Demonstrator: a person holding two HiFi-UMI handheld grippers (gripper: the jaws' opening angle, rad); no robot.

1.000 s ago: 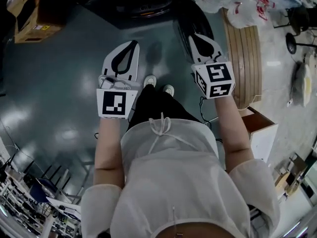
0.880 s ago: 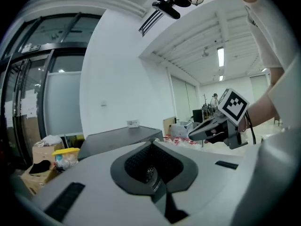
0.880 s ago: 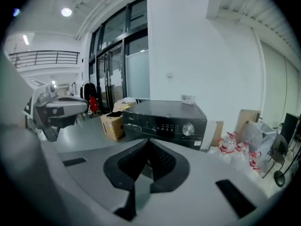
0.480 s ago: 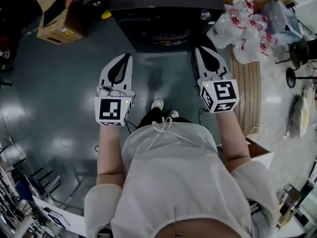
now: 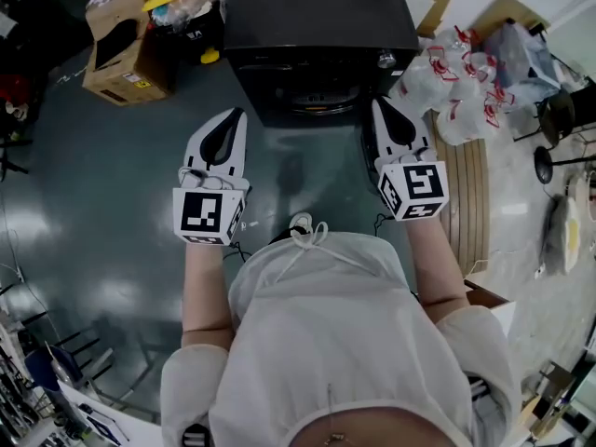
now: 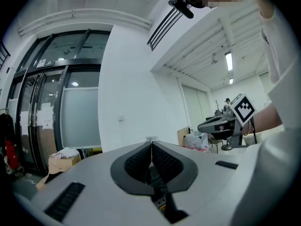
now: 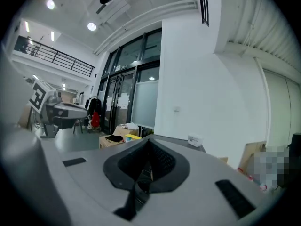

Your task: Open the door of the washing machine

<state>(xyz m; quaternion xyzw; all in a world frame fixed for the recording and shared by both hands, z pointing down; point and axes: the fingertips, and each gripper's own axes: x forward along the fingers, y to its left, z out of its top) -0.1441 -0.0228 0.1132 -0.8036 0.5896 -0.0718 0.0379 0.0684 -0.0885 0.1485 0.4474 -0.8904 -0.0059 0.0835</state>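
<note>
In the head view a black washing machine [image 5: 317, 17] stands ahead of me on the dark floor. Its round door [image 5: 321, 96] faces me and looks closed. My left gripper [image 5: 238, 113] is held out level in front of the machine's left corner, shut and empty. My right gripper [image 5: 378, 103] is held near the machine's right front corner, also shut with nothing in it. Neither touches the machine. In the left gripper view the jaws [image 6: 151, 143] meet at the tip. The right gripper view shows its jaws [image 7: 149, 140] pressed together.
Open cardboard boxes [image 5: 126, 54] sit left of the machine. White plastic bags [image 5: 447, 73] and a round wooden slatted piece [image 5: 470, 184] lie to its right. My shoe [image 5: 300, 222] shows on the floor between the grippers. A white wall [image 6: 127, 102] stands behind the machine.
Both grippers have risen and moved forward toward the machine. The head view has tilted up, bringing the whole washing machine into sight. Both stay shut.
</note>
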